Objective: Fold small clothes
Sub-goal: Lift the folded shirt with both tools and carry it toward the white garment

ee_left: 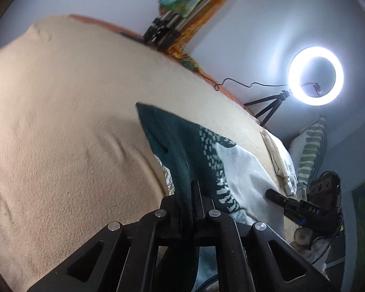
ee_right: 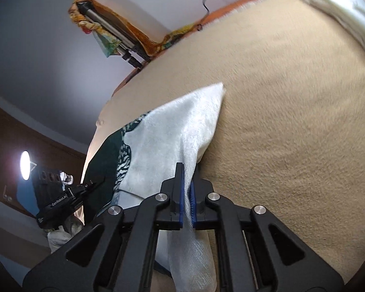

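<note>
- While both grippers pinch the near edge of the small green-and-white garment (ee_left: 206, 150), the rest of it lies on the beige blanket (ee_left: 73, 121), far corners pointing away.
- The left gripper (ee_left: 191, 194) has its jaws pressed together on the dark green side, cloth bunched between them and hanging down behind.
- The right gripper (ee_right: 187, 189) clamps the white side between its blue pads (ee_right: 181, 192); a strip of white fabric trails below the jaws.
- Risk, as I judge it: each grip holds only a thin fold near the hem, so a quick lift or a pull apart could slide the cloth out of one gripper, leaving the fold lopsided.
- If the two hands travel unevenly, the near edge would land skewed over the far corners.
- The nap of the blanket may drag the garment, wrinkling the lower layer under the fold.
- The folded white cloth (ee_right: 340, 7) at the blanket's far edge lies well apart.
</note>
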Available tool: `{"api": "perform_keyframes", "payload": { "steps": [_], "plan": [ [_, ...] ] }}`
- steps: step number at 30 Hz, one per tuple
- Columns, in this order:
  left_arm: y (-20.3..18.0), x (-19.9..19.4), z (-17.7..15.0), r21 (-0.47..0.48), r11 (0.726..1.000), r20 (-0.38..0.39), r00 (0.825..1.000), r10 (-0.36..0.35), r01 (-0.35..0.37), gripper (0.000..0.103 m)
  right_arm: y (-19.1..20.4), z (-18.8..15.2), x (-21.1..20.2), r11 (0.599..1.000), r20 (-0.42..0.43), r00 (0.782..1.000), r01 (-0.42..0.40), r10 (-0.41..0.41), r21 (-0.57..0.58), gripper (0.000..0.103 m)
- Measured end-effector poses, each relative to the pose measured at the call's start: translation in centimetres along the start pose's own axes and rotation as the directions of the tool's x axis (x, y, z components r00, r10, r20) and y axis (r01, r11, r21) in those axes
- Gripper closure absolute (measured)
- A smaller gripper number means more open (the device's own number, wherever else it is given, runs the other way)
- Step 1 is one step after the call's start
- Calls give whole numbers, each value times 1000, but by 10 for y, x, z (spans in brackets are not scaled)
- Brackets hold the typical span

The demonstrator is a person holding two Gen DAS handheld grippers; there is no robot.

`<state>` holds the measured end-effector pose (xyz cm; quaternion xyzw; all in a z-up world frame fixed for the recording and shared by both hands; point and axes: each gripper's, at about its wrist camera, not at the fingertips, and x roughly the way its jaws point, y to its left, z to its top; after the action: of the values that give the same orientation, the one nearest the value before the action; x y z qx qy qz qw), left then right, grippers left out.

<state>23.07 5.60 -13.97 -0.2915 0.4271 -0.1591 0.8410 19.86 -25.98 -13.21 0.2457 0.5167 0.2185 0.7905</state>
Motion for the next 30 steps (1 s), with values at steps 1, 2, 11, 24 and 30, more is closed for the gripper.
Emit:
{"api": "perform_keyframes", "payload": {
  "steps": [1,2,11,24,30],
  "plan": [
    [-5,-3,0,13,1000,8,1000,-3,3,102,5,1,-3,1000,7,1000,5,-4,-15,98],
    [-9,-4,1,26,1000,13,1000,-3,2,102,10,2,-6,999,15,1000,9,-8,-35,98],
    [-11,-8,5,-1,1000,3,1000,11,-11,102,23,5,-17,996,10,999,45,-44,-76,99],
    [17,17,1,-75,997,-55,998,15,-19,73,-33,2,14,982,-67,992,-93,105,165,69],
    [3,18,6,-45,998,-28,999,33,-35,102,1,4,25,997,-90,995,-25,32,72,95]
  ]
}}
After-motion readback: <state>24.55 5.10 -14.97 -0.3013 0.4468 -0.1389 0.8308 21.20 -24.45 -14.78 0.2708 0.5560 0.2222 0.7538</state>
